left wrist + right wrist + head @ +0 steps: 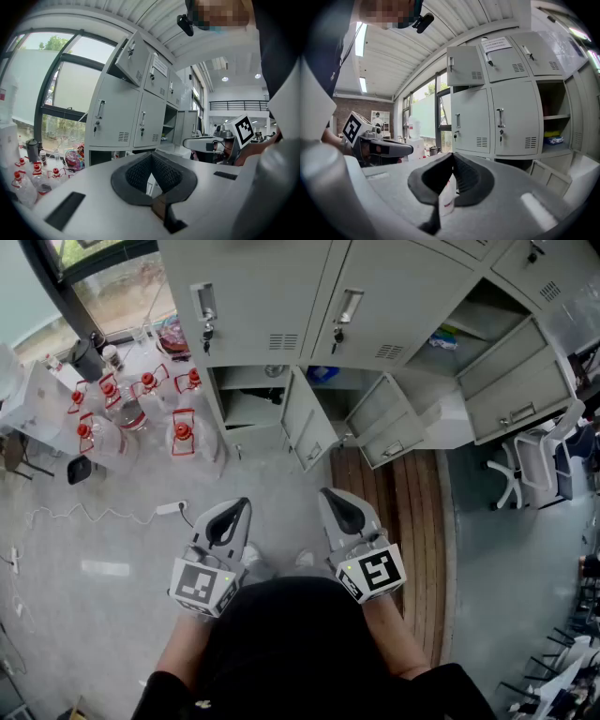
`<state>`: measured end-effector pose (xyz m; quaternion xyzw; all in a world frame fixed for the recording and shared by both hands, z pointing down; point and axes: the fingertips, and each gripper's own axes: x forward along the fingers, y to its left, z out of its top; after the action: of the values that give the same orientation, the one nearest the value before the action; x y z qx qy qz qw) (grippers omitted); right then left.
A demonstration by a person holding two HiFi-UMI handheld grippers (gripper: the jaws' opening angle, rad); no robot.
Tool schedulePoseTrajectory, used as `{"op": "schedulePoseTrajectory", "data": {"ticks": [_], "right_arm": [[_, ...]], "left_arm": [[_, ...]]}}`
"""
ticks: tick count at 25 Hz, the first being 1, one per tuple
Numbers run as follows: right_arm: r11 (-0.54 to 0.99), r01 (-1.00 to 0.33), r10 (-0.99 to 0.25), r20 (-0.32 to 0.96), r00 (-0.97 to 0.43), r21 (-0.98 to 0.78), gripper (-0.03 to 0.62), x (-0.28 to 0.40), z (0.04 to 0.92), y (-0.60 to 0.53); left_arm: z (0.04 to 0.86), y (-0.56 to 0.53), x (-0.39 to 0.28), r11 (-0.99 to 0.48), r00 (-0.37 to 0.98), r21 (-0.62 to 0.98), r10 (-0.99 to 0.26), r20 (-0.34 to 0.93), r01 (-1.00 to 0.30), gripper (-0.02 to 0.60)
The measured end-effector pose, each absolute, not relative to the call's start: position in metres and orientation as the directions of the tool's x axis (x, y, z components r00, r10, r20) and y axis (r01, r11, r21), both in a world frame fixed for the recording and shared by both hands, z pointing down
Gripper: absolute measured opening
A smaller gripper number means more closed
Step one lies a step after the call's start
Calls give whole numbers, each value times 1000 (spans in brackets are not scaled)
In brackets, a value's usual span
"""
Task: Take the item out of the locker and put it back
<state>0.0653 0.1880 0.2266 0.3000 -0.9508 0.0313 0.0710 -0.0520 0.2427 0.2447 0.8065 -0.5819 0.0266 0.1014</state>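
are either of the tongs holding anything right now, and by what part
Nothing is held. The left tongs and the right tongs are both shut on empty air, short of the lockers.

black top [291,643]; grey left gripper [246,503] and right gripper [325,493], black-lined fingers [349,515], marker cubes [203,585].

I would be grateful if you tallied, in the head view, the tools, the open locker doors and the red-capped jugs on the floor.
tools: 2 (left tool, right tool)
open locker doors: 3
red-capped jugs: 6
total: 11
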Motion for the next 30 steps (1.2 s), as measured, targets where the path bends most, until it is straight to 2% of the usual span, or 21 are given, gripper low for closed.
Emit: {"op": "schedulePoseTrajectory", "data": {"ticks": [9,19,30], "right_arm": [[811,-586,-578,156,-801,-5,-3,41,224,187],[762,-647,-637,138,-759,-43,-2,35,224,182],[783,-619,-609,127,-783,-61,-2,47,226,121]], "left_arm": [[240,237,-77,-342,365,170,-921,132,-924,9],[248,222,-106,-358,388,187,-907,165,-915,9],[254,163,-85,-349,376,161,-907,190,-923,9]]}}
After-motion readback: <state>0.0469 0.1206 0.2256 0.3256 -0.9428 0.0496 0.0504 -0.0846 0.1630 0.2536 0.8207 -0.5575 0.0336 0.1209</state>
